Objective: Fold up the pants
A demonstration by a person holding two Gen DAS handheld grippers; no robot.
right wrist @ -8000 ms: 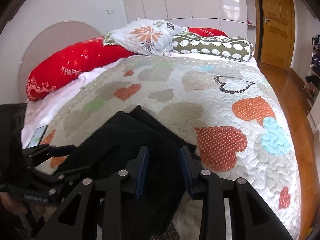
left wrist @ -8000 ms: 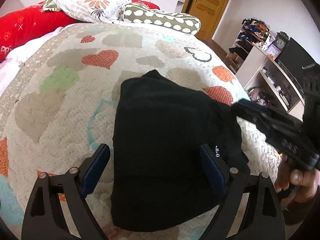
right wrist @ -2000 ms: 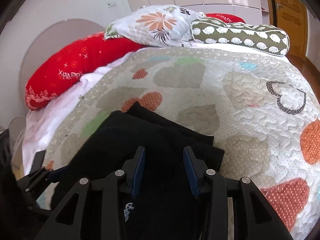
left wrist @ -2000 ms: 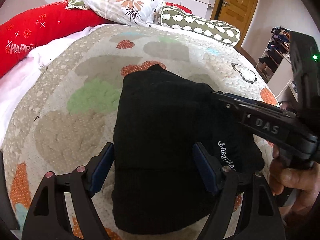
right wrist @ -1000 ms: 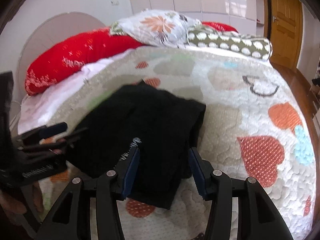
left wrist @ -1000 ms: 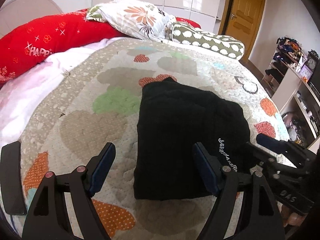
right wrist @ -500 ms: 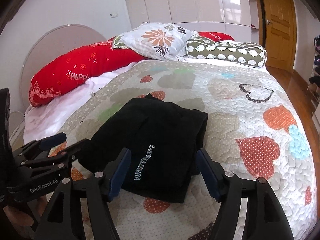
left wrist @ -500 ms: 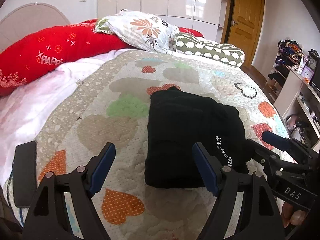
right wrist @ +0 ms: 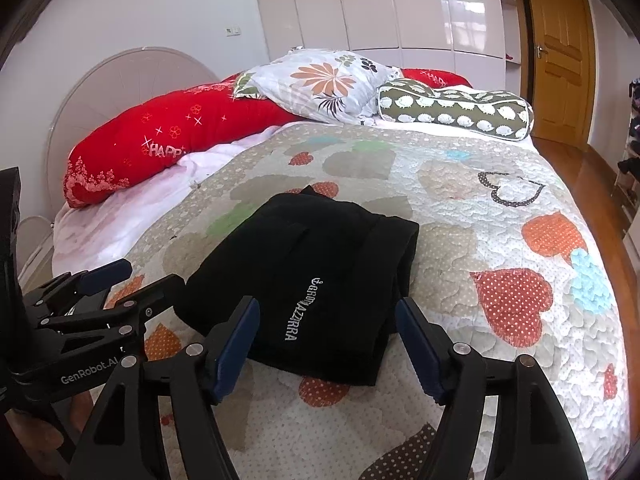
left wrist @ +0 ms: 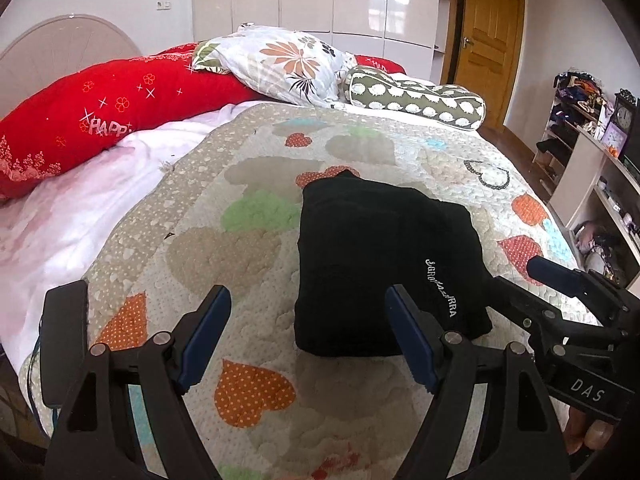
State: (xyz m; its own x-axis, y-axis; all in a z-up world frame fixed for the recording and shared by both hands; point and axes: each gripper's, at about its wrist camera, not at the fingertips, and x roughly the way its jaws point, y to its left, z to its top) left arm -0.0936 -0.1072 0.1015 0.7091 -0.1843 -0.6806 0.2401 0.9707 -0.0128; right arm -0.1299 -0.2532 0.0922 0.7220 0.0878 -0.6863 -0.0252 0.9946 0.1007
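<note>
Just beyond my right fingers [right wrist: 326, 344], which just spread and let go, the folded pants [right wrist: 316, 280] lie free on the bed [right wrist: 500, 240], left fingers [left wrist: 308, 340] spread too, so I judge folding done.

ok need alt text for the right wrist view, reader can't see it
Folded black pants with white lettering lie on a heart-patterned quilt, just beyond the open right hand-held gripper, which holds nothing. The left hand-held gripper reaches in from the left edge, and a red pillow, a floral pillow and a green bolster sit at the bed's head.
</note>
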